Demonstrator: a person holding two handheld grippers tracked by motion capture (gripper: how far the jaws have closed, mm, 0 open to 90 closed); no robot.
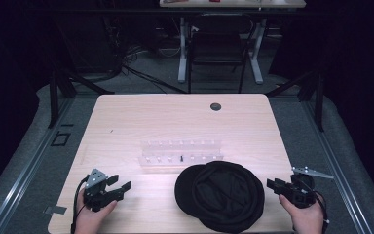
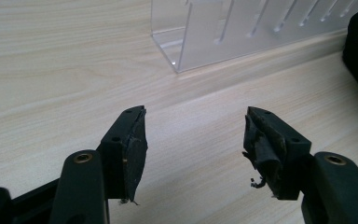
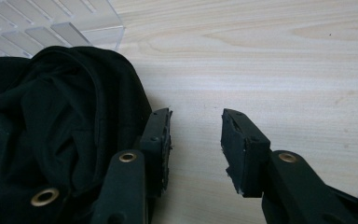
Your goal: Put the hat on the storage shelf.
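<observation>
Black cloth (image 1: pixel 220 195) laid between both grippers, left gripper (image 1: pixel 119 185) spread open well apart, right gripper (image 1: pixel 271 184) spread open just beside it

On the light wooden table (image 1: pixel 126 122) there is 1 clear acrylic rack with slots (image 1: pixel 181 155), 1 crumpled black fabric hat (image 1: pixel 220 195) and 1 small round dark grommet hole (image 1: pixel 215 106). There are 2 black two-jaw grippers: the left gripper (image 1: pixel 119 183) and the right gripper (image 1: pixel 271 184).

Right gripper (image 3: pixel 196 140) gapes beside black cloth (image 3: pixel 51 130) on table (image 3: pixel 270 56).
</observation>
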